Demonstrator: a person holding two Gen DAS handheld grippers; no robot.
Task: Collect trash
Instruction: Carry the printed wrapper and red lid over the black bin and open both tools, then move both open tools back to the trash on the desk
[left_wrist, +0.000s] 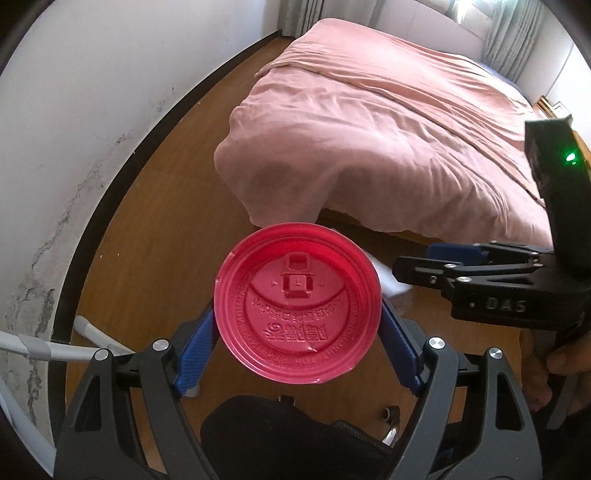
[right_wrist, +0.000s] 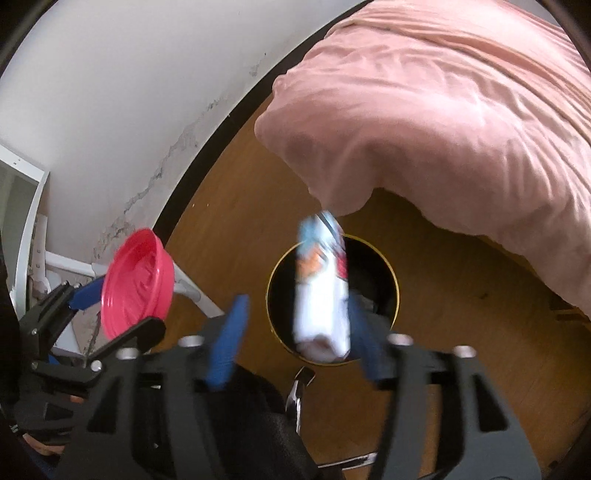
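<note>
Room: wooden floor (left_wrist: 155, 236), white wall, bed under a pink cover (left_wrist: 388, 122).
Carton (right_wrist: 322, 284): blurred, white, loose over the black bin (right_wrist: 384, 291).
Right gripper (right_wrist: 295, 332): blue fingers parted, not pressing the carton.
Red lid (left_wrist: 297, 308): clamped edge to edge.
Left gripper (left_wrist: 297, 332): gripping the lid, beside the bin.

Your left hand-held gripper (left_wrist: 297, 328): black skeletal frame with triangular cut-outs, silver round bolt heads, ribbed blue finger pads (left_wrist: 195, 354). Your right hand-held gripper (right_wrist: 295, 332): same black frame, blue pads, raised "DAS" lettering on its side, green indicator light on its black housing.
</note>
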